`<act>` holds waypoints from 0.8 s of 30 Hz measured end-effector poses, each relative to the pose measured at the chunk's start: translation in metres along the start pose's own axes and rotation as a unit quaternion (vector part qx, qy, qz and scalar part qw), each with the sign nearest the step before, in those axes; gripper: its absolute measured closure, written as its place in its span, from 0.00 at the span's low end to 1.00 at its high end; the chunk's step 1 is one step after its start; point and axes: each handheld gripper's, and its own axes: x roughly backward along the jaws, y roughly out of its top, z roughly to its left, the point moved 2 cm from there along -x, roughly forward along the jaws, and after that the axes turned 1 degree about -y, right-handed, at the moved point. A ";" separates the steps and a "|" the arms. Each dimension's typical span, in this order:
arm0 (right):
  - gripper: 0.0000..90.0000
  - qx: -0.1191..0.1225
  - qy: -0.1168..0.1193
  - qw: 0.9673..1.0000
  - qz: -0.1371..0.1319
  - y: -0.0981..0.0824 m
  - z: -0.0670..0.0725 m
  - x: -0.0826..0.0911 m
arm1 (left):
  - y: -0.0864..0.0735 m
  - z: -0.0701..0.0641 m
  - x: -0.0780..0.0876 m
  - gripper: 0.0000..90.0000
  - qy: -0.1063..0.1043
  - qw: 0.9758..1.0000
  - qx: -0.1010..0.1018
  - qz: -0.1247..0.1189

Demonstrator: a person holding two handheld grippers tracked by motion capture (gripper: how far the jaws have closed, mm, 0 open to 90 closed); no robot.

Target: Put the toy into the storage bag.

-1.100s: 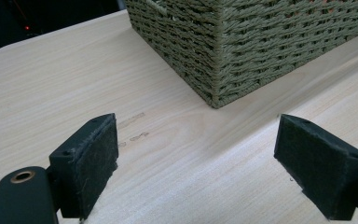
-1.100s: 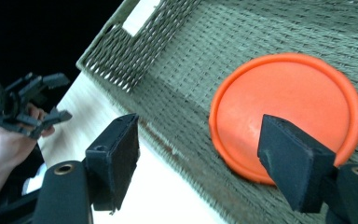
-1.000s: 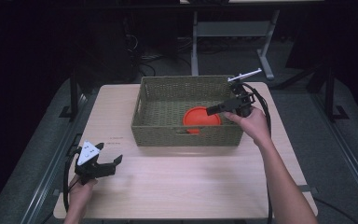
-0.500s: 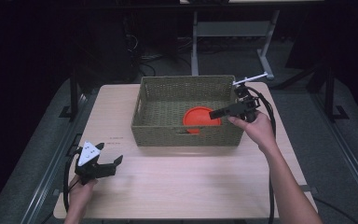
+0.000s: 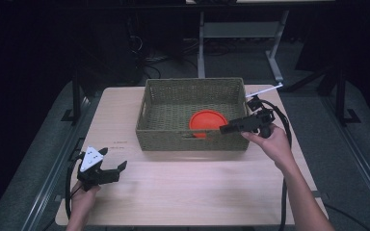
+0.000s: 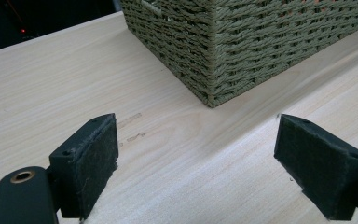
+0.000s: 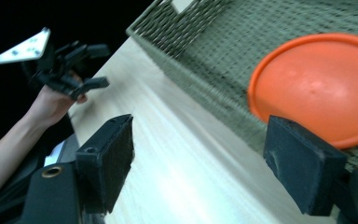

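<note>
The orange disc [image 5: 208,121] lies flat in the woven basket [image 5: 164,134], toward its right side. The right gripper [image 5: 225,129] hangs over the basket's front right corner, just beside the disc; its jaws have just been opening and hold nothing. The left gripper [image 5: 121,166] rests wide open and empty on the counter [image 5: 188,183], well apart.

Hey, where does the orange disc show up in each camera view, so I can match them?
High view: orange disc lies inside the basket, right of centre.
Left gripper view: orange glints through the weave at top right.
Right gripper view: disc at upper right.
Shared landmark: the woven basket.
</note>
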 end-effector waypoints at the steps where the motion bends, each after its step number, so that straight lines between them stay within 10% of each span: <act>1: 0.26 0.004 0.000 1.000 0.000 -0.002 0.001 0.000 | 0.000 0.000 0.000 0.14 -0.001 1.000 0.000 0.000; 24: 0.24 0.017 0.006 1.000 -0.008 -0.052 -0.001 -0.001 | 0.000 -0.002 0.000 0.14 -0.008 1.000 -0.004 -0.001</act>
